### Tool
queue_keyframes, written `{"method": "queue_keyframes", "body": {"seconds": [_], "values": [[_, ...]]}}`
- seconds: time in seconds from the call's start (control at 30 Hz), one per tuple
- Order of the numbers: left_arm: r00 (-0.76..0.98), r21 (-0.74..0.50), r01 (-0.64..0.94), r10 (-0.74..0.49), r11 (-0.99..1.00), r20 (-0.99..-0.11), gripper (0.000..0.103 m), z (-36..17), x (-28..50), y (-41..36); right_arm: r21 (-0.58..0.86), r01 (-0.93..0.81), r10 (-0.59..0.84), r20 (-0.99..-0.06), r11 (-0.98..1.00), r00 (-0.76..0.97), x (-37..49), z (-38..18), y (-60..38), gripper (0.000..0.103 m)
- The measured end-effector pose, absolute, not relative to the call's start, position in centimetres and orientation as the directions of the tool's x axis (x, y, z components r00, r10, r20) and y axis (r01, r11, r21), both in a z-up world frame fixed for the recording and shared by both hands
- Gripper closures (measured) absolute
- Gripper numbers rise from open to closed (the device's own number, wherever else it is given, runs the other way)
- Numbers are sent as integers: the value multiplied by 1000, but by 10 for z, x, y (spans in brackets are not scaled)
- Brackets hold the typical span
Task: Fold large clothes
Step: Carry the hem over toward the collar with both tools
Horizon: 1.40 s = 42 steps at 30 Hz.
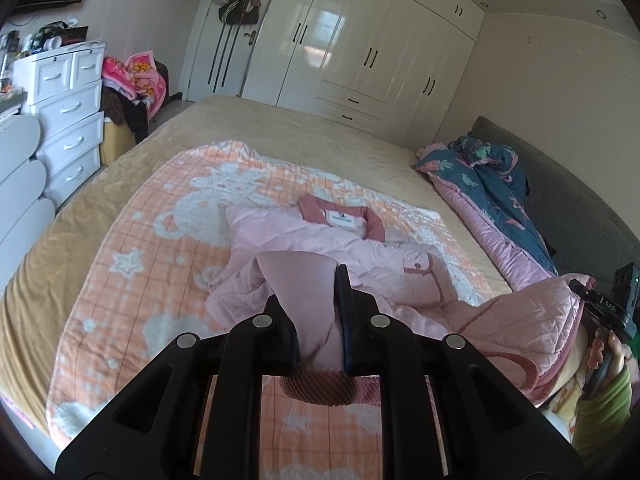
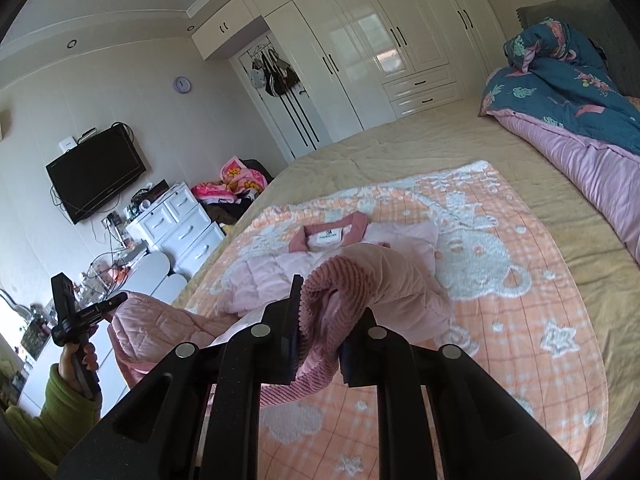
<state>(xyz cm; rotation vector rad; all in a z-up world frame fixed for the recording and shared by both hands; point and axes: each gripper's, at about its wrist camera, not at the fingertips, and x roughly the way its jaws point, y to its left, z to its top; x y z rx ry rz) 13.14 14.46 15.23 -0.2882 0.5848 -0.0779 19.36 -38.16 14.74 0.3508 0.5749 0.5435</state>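
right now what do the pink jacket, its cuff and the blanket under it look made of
Jacket: thin quilted padded fabric, slight sheen, stitched squares, probably synthetic. Cuff: darker pink ribbed knit, matte, with raised ridges. Blanket: soft terry-like or woven cotton, matte, with a fuzzy white pattern on an orange check.

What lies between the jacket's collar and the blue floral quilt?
In the right wrist view, between the pink jacket collar and the blue floral quilt lie only the orange bear blanket and bare beige bedspread.
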Motion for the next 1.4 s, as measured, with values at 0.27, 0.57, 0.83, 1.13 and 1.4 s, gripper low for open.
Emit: {"method": "queue_keyframes", "body": {"seconds": [0.27,0.57,0.83,1.13,1.4], "values": [[840,-276,-45,-113,960,-531,95,155,161,148,470,-351,559,-435,810,706,234,154,-376,89],[837,-233,-87,-56,969,-544,94,150,198,149,485,-314,547,-473,816,690,290,144,-370,89],[825,-194,-137,3,971,-565,94,141,234,153,488,-288,538,-514,824,668,339,139,-359,89],[803,-161,-185,54,969,-594,93,125,275,160,512,-230,527,-569,828,632,390,117,-356,89],[782,-127,-202,82,971,-618,93,112,306,161,641,-152,599,-569,752,564,430,82,-366,74]]}}
